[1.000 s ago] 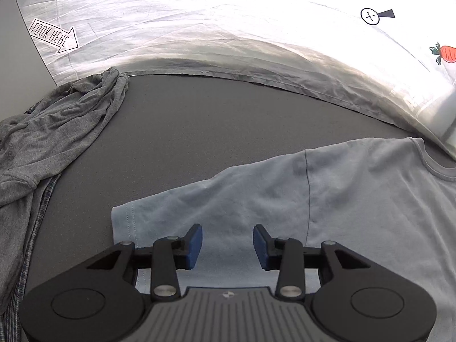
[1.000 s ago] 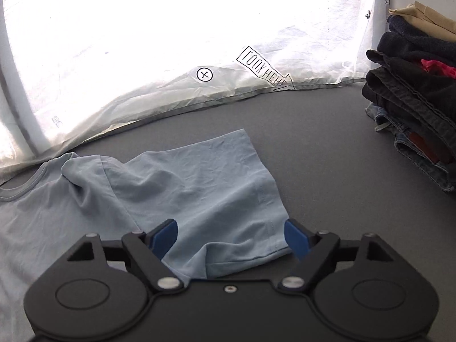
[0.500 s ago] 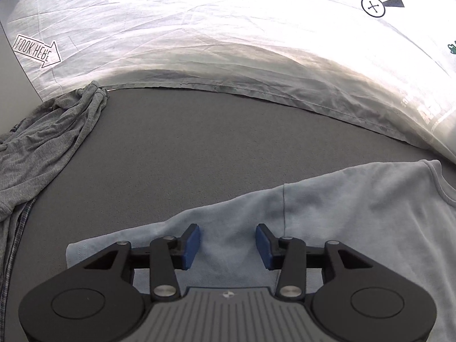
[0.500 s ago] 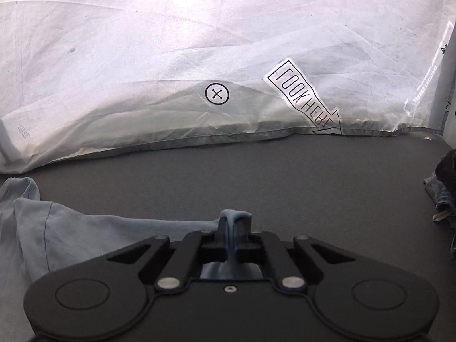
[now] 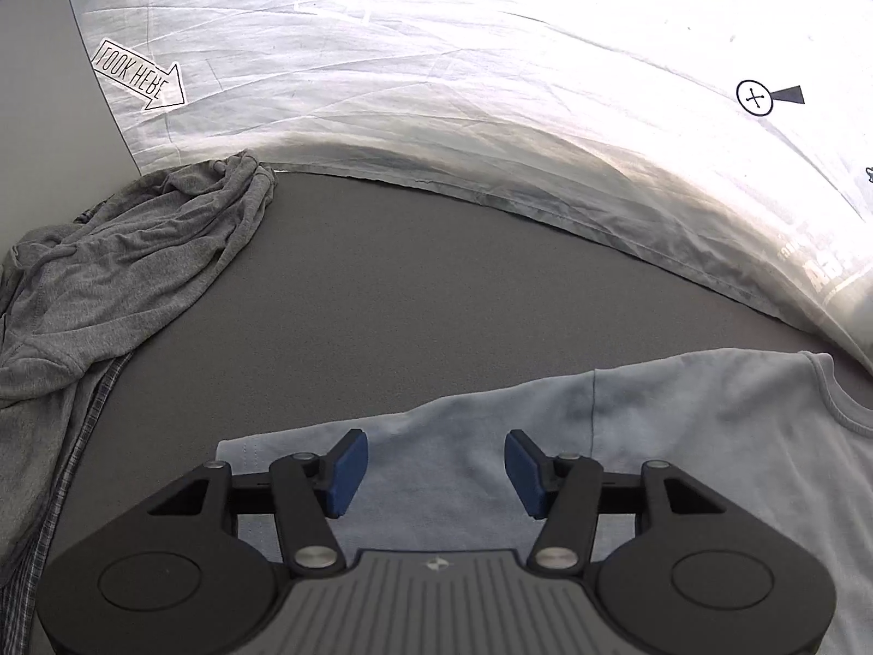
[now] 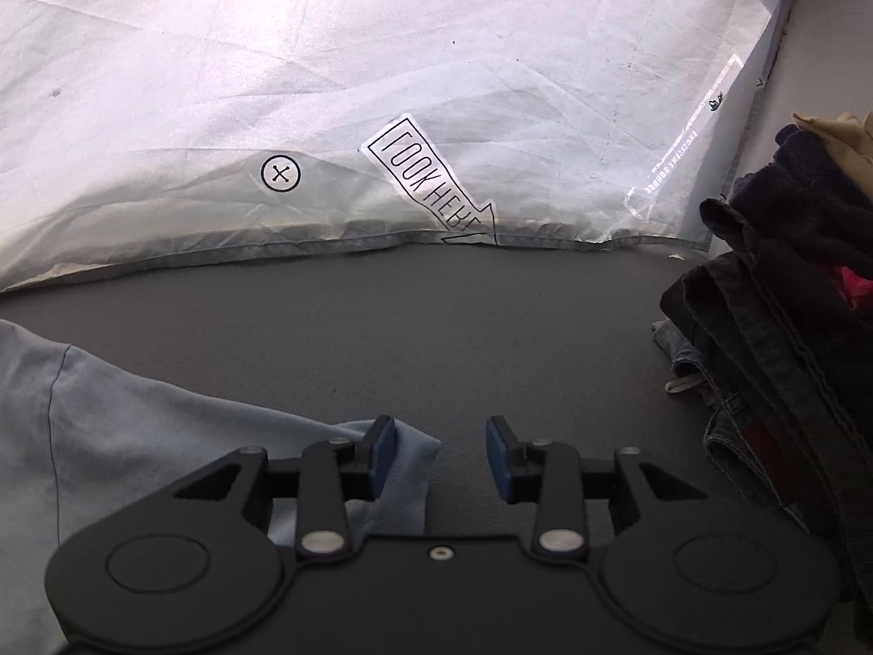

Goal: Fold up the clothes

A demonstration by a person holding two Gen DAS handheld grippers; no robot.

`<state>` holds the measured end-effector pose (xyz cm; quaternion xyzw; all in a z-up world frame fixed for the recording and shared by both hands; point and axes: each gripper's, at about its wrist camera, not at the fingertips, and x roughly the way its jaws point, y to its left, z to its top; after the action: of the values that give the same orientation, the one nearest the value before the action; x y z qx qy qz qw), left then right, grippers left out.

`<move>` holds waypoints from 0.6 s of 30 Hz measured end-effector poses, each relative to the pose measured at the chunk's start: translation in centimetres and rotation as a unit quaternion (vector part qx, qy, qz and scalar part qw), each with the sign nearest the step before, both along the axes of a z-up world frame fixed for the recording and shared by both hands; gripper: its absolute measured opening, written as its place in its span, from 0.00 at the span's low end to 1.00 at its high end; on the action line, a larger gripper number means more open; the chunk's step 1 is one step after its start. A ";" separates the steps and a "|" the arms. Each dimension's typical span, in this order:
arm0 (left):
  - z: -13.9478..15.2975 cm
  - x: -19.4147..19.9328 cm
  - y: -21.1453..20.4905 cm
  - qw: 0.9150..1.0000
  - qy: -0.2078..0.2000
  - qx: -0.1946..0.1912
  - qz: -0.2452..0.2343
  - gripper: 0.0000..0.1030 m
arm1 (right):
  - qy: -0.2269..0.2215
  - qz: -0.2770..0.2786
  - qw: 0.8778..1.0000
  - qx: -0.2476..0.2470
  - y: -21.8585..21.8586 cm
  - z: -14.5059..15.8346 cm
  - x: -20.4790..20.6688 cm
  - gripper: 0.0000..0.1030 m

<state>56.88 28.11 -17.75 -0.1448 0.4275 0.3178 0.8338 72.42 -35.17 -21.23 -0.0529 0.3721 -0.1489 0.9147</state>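
Only clothes (image 6: 791, 327) stacked on table (image 6: 436, 327).

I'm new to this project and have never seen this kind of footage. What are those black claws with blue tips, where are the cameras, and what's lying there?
Each picture comes from a camera on a hand-held gripper, looking forward along its two fingers. A person holds one gripper in each hand; there is no robot arm. The left gripper hovers over a light blue T-shirt spread on the grey surface, its jaws opening and holding nothing. The right gripper is also opening, at the shirt's sleeve, not clamped on it. A crumpled grey garment lies left; a stack of dark folded clothes sits right.
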 end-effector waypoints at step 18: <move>-2.8 -29.9 -11.5 0.983 0.051 -0.092 -0.150 0.62 | 0.099 0.056 0.980 0.166 1.4 -0.2 -35.8 0.54</move>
<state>26.97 16.58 -20.50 -0.1393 0.5141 0.1556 0.8319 36.62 -33.79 -21.41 0.0644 0.4771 -0.0279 0.8760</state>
